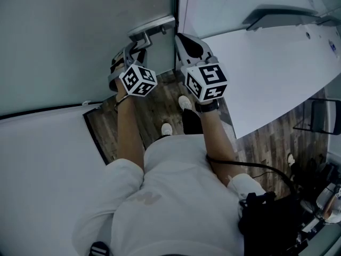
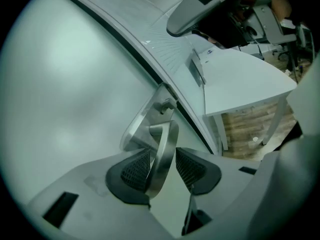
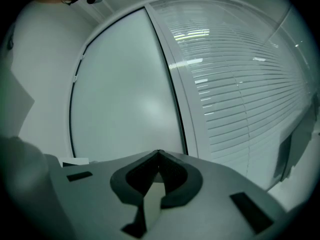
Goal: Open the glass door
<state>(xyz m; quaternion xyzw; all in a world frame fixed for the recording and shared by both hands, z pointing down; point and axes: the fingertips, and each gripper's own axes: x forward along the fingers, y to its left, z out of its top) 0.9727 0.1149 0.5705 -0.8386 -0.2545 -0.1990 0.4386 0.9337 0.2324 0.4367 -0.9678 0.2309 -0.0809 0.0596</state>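
The frosted glass door [image 1: 80, 36] fills the upper left of the head view. Its metal lever handle [image 1: 152, 30] sits at the door's right edge, by the white frame. My left gripper [image 1: 130, 52] reaches up to that handle. In the left gripper view the handle's lever [image 2: 167, 134] runs between the two pads of my left gripper [image 2: 161, 155]; it lies against the left pad and a gap shows at the right pad, so the jaws stand open around it. My right gripper [image 1: 180, 36] is shut and empty, held beside the frame. In its own view my right gripper [image 3: 159, 156] points at the glass door [image 3: 125, 84].
A white table [image 1: 277, 68] stands close on the right, over wood-pattern floor [image 1: 154, 105]. A slatted blind [image 3: 240, 84] covers the pane right of the door frame. A grey chair back [image 2: 200, 9] shows beyond the table. Dark equipment and cables [image 1: 282, 212] sit at lower right.
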